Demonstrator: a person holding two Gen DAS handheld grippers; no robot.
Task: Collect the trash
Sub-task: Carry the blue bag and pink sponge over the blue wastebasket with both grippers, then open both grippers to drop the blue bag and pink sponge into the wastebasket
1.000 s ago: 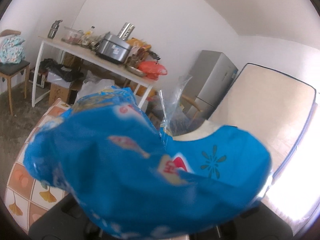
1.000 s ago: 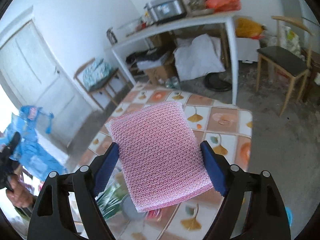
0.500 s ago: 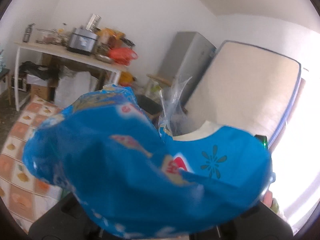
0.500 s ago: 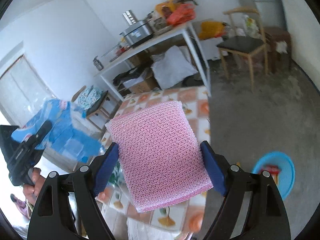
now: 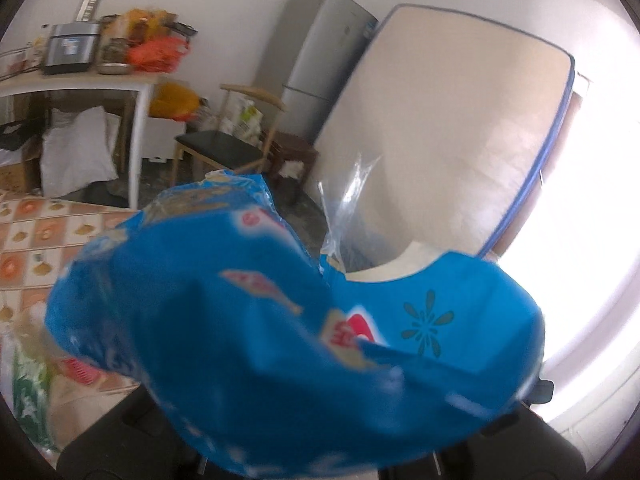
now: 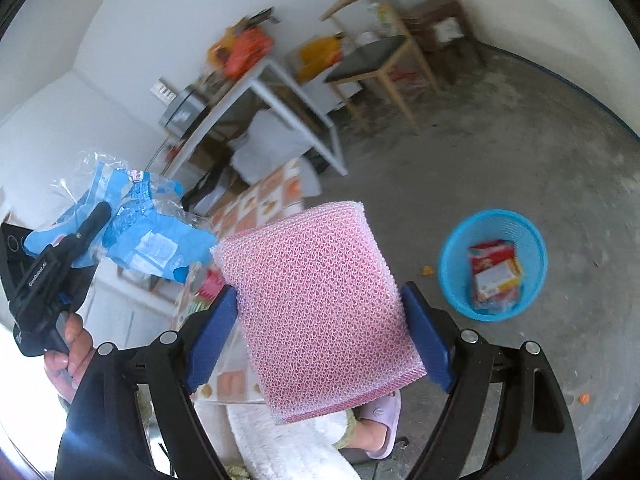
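A crumpled blue plastic wrapper (image 5: 304, 344) fills the lower half of the left wrist view and hides the fingers that hold it. In the right wrist view my left gripper (image 6: 100, 214) is at the left, shut on this blue wrapper (image 6: 152, 240), with a hand on its handle. My right gripper (image 6: 318, 312) is shut on a pink mesh foam pad (image 6: 320, 280), its blue pads pressing both sides. A blue basket (image 6: 496, 214) stands on the floor to the lower right of the pad, with red and yellow boxes inside.
A cluttered white table (image 5: 80, 80), a wooden chair (image 5: 216, 148), a grey fridge (image 5: 320, 60) and a mattress (image 5: 440, 140) leaning on the wall stand ahead. A patterned tabletop (image 5: 40, 232) lies at the left. A slippered foot (image 6: 380, 416) shows below the pad.
Both views have swung across the room. The fridge and mattress now fill the left view, and the blue basket has come nearer in the right view. Both grips are unchanged.
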